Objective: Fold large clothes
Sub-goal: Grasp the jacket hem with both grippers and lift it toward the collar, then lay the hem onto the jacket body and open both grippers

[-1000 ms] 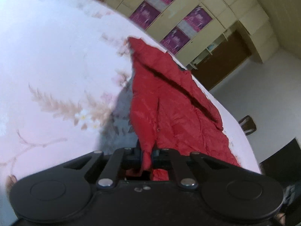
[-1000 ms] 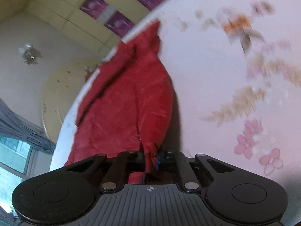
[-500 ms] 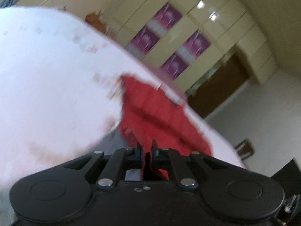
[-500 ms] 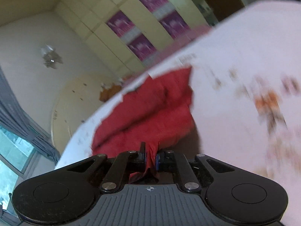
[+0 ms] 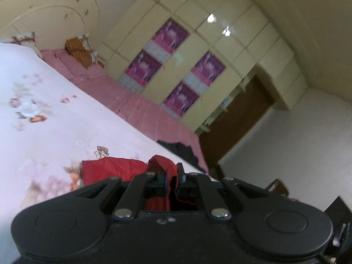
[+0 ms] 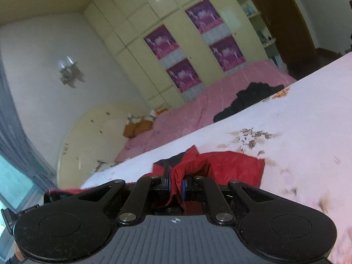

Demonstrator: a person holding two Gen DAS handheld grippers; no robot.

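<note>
Left gripper [image 5: 171, 177]: fingers drawn close together, pinching a fold of the red garment [image 5: 114, 169] between the pads; the gripper is tilted and points low across the bed. Right gripper [image 6: 176, 181]: fingers likewise closed on a bunched edge of the same garment, blue pads pressed against the cloth; this gripper is also tilted and angled shallowly over the bed.

A home bedroom is showing here: a bed [image 6: 308, 114] under a pale floral sheet is filling the near view, a rounded cream headboard [image 6: 88, 136] is standing at the far left, and a tall cream wardrobe [image 6: 176, 44] with purple panels is lining the far wall.
</note>
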